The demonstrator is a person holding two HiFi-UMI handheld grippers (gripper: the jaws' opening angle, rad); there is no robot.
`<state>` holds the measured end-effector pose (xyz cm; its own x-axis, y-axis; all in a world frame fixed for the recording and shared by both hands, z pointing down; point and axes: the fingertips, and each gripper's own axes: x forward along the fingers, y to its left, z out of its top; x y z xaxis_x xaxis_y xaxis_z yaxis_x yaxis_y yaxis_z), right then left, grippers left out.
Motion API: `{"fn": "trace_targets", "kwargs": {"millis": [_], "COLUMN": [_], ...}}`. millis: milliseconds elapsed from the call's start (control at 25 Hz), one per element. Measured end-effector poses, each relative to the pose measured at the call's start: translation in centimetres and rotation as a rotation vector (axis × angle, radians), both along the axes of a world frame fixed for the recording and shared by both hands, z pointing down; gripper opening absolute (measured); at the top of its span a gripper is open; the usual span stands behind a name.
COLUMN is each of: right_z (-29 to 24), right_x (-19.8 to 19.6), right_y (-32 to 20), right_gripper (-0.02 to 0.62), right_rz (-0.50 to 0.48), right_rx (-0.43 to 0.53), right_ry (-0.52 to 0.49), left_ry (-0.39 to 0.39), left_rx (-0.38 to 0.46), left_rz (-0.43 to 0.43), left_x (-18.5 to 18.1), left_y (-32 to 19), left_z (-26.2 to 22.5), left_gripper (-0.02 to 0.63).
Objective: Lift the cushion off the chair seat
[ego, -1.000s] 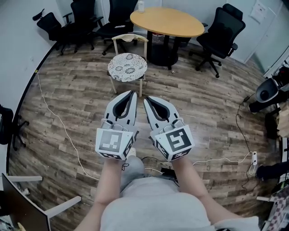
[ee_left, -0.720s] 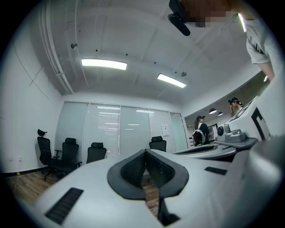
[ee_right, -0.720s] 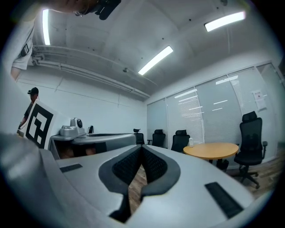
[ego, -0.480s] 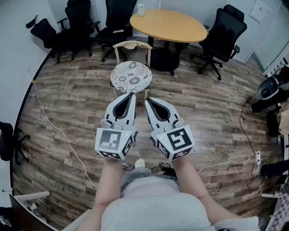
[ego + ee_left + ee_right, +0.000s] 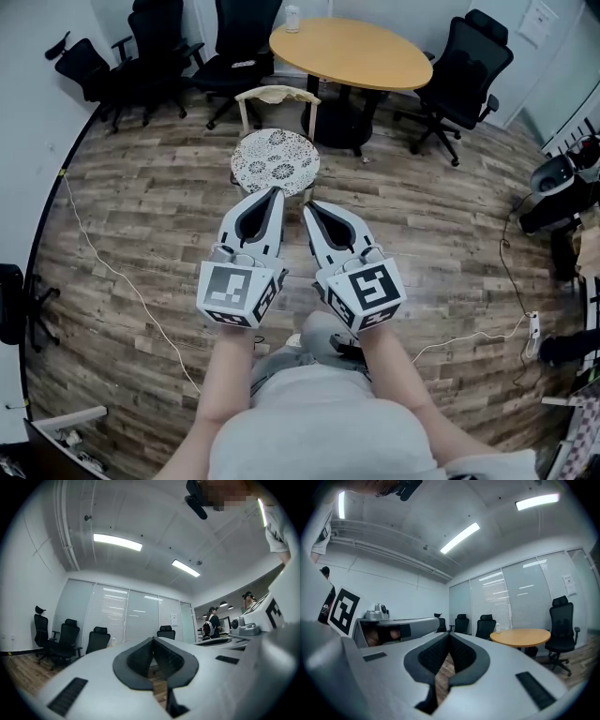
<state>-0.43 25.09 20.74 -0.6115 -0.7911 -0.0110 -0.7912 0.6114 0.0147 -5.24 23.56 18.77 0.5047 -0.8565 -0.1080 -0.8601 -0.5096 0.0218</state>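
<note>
**Cushion on the seat, grippers shut**

The patterned cushion (image 5: 276, 161) lay on the wooden chair (image 5: 276, 95) by the round table (image 5: 352, 52). The left gripper (image 5: 275, 192) and right gripper (image 5: 309, 204) pointed toward it side by side — jaws together, empty.

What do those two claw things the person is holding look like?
The left gripper and right gripper are pale grey shells tapering to a point like leaves, with black ribbed lining round a teardrop hole. Each carries a cube of black-and-white square markers at the back. The forearms are bare; the top is light grey.
</note>
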Motion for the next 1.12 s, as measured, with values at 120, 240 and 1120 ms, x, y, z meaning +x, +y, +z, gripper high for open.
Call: {"fn": "trace_targets", "kwargs": {"millis": [120, 240, 1120], "right_z": [0.1, 0.6, 1.9], "right_x": [-0.4, -0.8, -1.5], "right_y": [-0.6, -1.6, -17.4], "right_gripper": [0.026, 0.026, 0.025], "right_rz": [-0.001, -0.002, -0.053], "right_rx": [-0.002, -0.008, -0.007], "right_ry": [-0.001, -0.001, 0.025], "left_ry": [0.006, -0.007, -0.079], "left_rx": [0.001, 0.005, -0.023], "left_rz": [0.0, 0.009, -0.034], "left_x": [-0.4, -0.5, -0.3], "left_y": [-0.6, -1.2, -16.8], "left_z": [0.2, 0.9, 2.8], "left_gripper": [0.002, 0.002, 0.002]}}
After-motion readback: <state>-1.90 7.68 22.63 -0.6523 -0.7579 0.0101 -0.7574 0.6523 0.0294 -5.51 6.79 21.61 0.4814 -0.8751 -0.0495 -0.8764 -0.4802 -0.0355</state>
